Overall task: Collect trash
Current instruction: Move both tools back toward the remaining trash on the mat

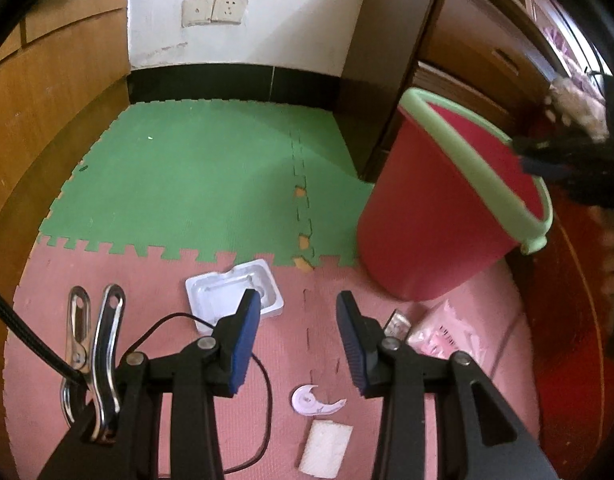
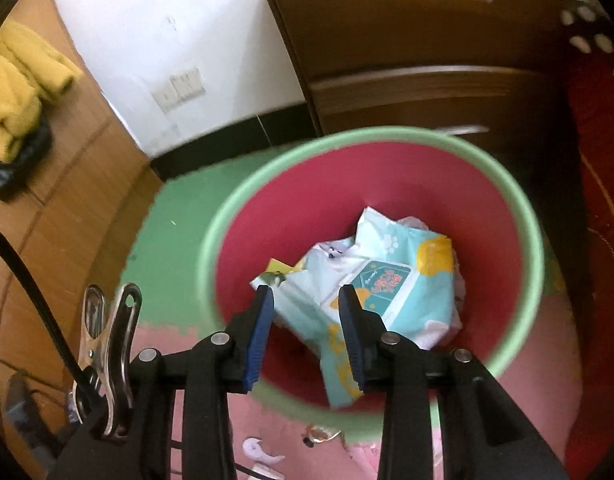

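Note:
My right gripper point(image 2: 306, 294) hangs open over the red bin with the green rim point(image 2: 519, 216). A light blue wipes pack point(image 2: 387, 276) lies down inside the bin, and one flap reaches up beside the right pad while the left pad stands clear of it. In the left wrist view that bin point(image 1: 427, 232) stands at the right, and the right gripper point(image 1: 525, 156) pokes over its rim. My left gripper point(image 1: 299, 298) is open and empty above the pink mat. Around it lie a white plastic tray point(image 1: 227, 296), a curved white scrap point(image 1: 313, 400), a white pad point(image 1: 327, 448), a foil wrapper point(image 1: 397, 324) and a pink plastic bag point(image 1: 447, 332).
Green foam mat point(image 1: 195, 184) runs back to a white wall with sockets point(image 1: 215, 10). Wooden panels point(image 1: 47, 120) line the left and a dark drawer cabinet point(image 1: 467, 64) stands behind the bin. A black cable point(image 1: 267, 392) loops over the pink mat. Red carpet point(image 1: 579, 320) lies at the right.

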Demonstrator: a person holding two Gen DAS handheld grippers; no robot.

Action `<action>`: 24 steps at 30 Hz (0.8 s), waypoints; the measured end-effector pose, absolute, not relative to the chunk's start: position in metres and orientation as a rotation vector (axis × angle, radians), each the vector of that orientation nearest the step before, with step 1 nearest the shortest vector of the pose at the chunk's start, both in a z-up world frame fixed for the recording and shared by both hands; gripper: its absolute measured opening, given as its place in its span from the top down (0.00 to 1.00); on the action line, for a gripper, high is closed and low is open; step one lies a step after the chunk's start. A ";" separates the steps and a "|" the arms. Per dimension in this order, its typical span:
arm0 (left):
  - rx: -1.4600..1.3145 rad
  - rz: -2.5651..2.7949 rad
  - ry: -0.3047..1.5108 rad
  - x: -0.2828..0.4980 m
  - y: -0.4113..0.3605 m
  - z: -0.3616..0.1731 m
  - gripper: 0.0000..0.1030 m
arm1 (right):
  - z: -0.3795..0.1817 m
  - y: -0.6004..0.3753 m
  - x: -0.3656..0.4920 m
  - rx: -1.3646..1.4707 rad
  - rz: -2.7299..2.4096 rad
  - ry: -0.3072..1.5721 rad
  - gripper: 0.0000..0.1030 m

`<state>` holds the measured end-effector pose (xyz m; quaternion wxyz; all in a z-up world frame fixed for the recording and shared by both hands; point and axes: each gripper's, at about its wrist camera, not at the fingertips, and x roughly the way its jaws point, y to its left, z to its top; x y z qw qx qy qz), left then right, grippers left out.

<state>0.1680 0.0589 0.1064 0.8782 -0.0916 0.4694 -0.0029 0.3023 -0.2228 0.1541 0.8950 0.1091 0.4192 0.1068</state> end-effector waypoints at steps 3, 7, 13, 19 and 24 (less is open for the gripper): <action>-0.177 -0.014 1.007 0.167 0.057 0.101 0.61 | 0.165 -0.228 0.272 0.224 0.235 0.827 0.66; -0.138 -0.012 1.007 0.161 0.056 0.105 0.60 | 0.174 -0.232 0.231 0.218 0.258 0.780 0.66; -0.178 0.014 0.973 0.142 0.078 0.131 0.60 | 0.163 -0.236 0.164 0.252 0.300 0.766 0.65; -0.130 0.149 0.955 0.112 0.121 0.160 0.59 | 0.138 -0.235 0.130 0.295 0.330 0.799 0.65; -0.058 0.323 0.931 0.093 0.155 0.183 0.59 | 0.116 -0.232 0.120 0.346 0.333 0.832 0.64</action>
